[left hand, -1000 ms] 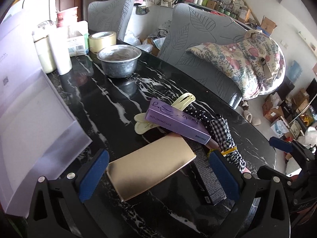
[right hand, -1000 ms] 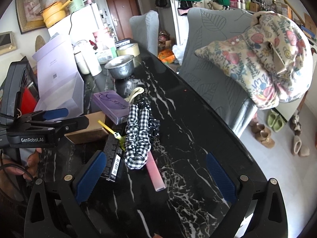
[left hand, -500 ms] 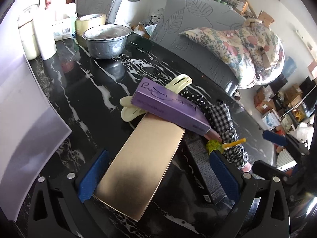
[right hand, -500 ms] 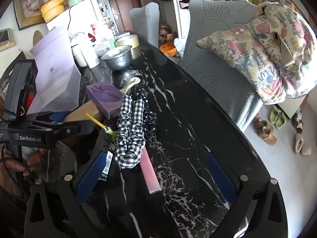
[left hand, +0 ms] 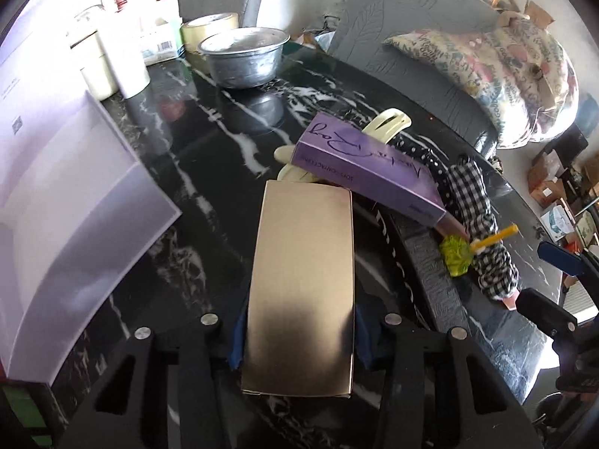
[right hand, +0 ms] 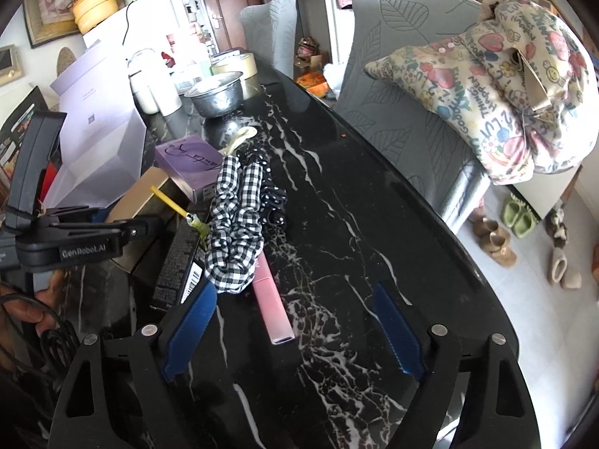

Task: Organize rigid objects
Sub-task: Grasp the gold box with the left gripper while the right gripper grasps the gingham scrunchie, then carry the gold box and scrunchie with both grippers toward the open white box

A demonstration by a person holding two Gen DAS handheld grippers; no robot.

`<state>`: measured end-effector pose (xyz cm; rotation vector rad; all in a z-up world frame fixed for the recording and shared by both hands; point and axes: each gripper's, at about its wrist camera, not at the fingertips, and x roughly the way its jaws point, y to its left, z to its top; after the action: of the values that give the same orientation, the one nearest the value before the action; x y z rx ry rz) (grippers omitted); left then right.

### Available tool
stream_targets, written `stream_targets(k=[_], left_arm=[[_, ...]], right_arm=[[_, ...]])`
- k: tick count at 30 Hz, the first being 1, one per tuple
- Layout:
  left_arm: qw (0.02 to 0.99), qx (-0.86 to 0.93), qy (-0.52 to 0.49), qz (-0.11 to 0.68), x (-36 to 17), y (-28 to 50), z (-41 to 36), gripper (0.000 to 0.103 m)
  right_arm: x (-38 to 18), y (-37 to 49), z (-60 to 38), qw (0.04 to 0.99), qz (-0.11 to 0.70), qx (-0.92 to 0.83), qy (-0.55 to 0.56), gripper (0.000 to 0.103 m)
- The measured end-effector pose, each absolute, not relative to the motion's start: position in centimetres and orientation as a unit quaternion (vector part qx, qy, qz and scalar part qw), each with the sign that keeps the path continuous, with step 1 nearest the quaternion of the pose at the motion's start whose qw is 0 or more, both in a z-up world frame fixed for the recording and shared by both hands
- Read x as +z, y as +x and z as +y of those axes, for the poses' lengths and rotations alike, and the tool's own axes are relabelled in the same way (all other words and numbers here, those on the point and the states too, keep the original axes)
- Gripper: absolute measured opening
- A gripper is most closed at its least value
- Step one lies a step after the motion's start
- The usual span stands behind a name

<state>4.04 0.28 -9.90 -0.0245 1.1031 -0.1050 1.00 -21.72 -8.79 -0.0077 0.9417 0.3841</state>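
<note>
**Gold box between the left jaws**

On the black marble table (left hand: 209, 157), the left gripper (left hand: 297, 336) is closing, its blue pads flanking the near end of the gold box (left hand: 299, 280) and seemingly touching its long sides. Its far end meets the purple carton (left hand: 367, 172). The right gripper (right hand: 295, 333) is wide and narrowing over bare tabletop, a pink tube (right hand: 271, 303) just ahead, beside the gingham scrunchie (right hand: 236, 220).
</note>
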Motion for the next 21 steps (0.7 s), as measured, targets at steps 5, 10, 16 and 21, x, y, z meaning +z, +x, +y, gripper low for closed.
stream_targets(k=[5, 10, 16, 21], left_arm=[[0.84, -0.053, -0.052, 0.538, -9.7, 3.0, 1.2, 0.044], [0.838, -0.048, -0.072, 0.539, -9.5, 1.5, 2.0, 0.044], [0.848, -0.017, -0.065, 0.526, -9.3, 0.5, 2.8, 0.044], [0.845, -0.017, -0.077, 0.529, -9.5, 0.2, 3.5, 0.044]], right_arm=[[-9.0, 1.0, -21.6, 0.869, 0.454, 0.196, 0.015, 0.074], [-8.9, 1.8, -21.1, 0.867, 0.45, 0.209, 0.04, 0.068], [-8.5, 2.9, -19.7, 0.869, 0.442, 0.221, 0.037, 0.057], [-9.4, 3.7, -19.0, 0.852, 0.462, 0.239, 0.052, 0.042]])
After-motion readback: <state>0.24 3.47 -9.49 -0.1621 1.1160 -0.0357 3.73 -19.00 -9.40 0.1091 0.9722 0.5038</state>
